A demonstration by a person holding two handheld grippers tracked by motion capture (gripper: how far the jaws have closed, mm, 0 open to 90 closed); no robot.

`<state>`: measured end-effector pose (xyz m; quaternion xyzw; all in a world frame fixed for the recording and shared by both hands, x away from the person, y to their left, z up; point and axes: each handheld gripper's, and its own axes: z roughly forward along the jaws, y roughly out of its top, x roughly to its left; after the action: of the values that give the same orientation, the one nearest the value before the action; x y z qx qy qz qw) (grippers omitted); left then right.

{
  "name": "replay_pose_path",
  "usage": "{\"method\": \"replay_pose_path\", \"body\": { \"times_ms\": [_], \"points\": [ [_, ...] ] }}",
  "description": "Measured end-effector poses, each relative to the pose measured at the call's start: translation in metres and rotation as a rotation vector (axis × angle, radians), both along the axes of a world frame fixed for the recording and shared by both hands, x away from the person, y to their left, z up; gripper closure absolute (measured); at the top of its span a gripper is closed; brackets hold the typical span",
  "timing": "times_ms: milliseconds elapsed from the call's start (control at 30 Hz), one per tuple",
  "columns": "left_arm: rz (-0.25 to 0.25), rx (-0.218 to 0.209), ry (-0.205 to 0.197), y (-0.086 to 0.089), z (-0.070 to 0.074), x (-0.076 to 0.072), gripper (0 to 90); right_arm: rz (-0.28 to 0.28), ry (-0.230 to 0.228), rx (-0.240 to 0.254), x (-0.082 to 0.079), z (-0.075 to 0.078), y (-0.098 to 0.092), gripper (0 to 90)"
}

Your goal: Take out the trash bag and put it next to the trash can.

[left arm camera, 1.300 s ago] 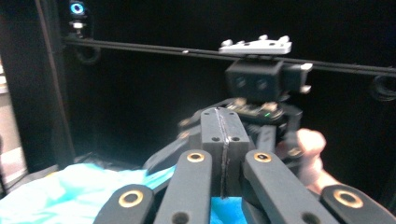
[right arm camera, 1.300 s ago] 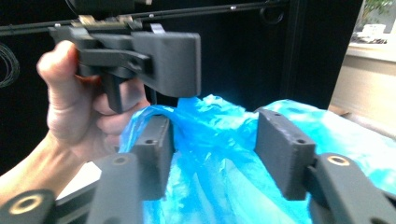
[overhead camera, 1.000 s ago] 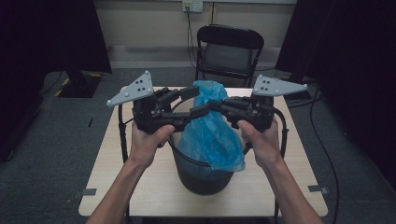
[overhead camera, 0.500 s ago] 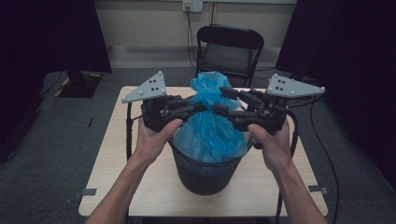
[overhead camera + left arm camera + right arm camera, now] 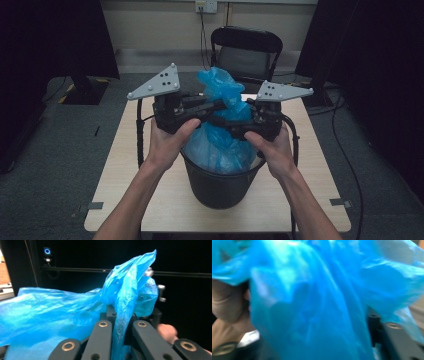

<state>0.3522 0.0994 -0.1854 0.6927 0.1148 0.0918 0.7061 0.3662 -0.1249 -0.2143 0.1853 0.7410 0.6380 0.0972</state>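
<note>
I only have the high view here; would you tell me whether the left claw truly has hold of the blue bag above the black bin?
Observer: Yes. In the left gripper view a twisted strip of the blue bag runs between the two black jaws of the left claw, which are shut on it.
Operator: Thank you. And the right claw?
Observer: The jaws of the right claw have just been closing. Its own view is blurred, with bag film close to the lens, so I cannot tell whether the pads press on it.
Operator: Is anything else near the left claw?
Observer: A fingertip of the person shows just beyond its jaws, low on the right of that view.
</note>
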Motion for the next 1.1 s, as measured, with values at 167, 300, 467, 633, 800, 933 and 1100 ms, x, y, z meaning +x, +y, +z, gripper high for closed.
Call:
{"method": "replay_pose_path", "body": {
  "times_ms": [167,300,467,633,800,933,1100],
  "points": [
    [0.086,0.005,0.006,0.011,-0.008,0.004,62.0,0.024,-0.016,-0.027,0.002,-0.002,0.002,84.8],
    [0.129,-0.017,0.002,0.028,-0.016,0.005,28.9,0.006,-0.016,0.015,0.005,0.005,-0.008,86.9],
    [0.099,-0.012,0.06,0.024,-0.031,0.017,9.9,0.04,-0.028,0.054,-0.001,0.018,-0.011,86.9],
    [0.084,0.083,0.044,-0.009,-0.035,0.014,2.8,0.091,-0.041,0.088,-0.005,0.033,0.003,86.9],
    [0.056,0.1,0.046,-0.01,-0.032,0.014,46.3,0.092,-0.045,0.118,-0.009,0.038,0.002,86.9],
    [0.029,0.136,0.025,-0.009,-0.033,0.012,83.2,0.062,-0.042,0.125,-0.01,0.038,-0.007,68.1],
    [0.049,0.108,0.037,0.002,-0.028,0.016,84.3,-0.084,-0.026,0.031,-0.009,0.03,-0.024,19.5]
  ]
}}
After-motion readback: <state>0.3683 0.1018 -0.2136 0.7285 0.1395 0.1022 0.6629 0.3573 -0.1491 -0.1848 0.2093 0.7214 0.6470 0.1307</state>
